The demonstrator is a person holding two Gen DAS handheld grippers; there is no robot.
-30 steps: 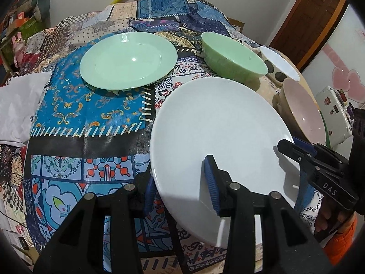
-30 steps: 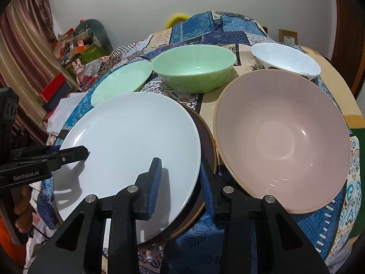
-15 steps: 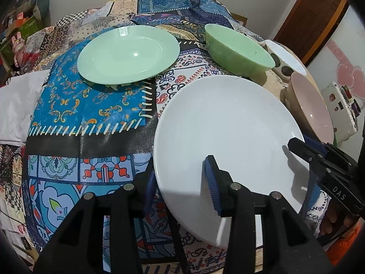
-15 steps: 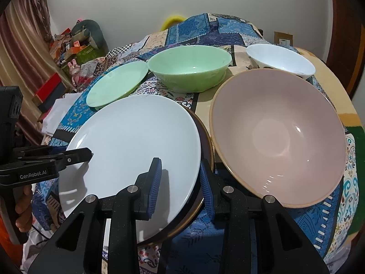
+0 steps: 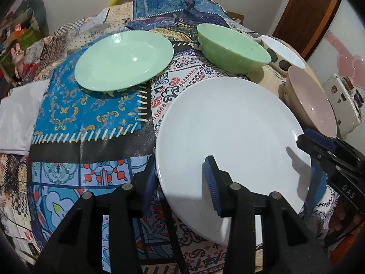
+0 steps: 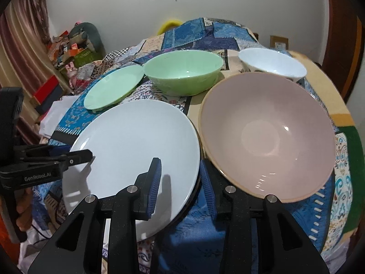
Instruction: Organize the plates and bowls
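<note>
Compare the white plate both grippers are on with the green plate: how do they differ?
The white plate looks larger than the green plate and lies nearer. The left gripper and right gripper each straddle its rim, while the green plate lies untouched on the patterned cloth. Both are round, plain and empty.

Left claw (image 5: 180, 178): jaws spread wide, blue pads facing in, one finger on either side of a rim edge, no squeeze that I can see. Seen from the right wrist cam it comes in level from the left side, my left hand (image 6: 21, 203) wrapped on the handle below it.

Right claw (image 6: 180, 182): jaws also parted, pads (image 6: 155, 182) facing each other across a rim edge, not clamped. From the left wrist cam it reaches in from the right, slightly tilted down, my right hand (image 5: 340, 221) fingers curled round the grip.
</note>
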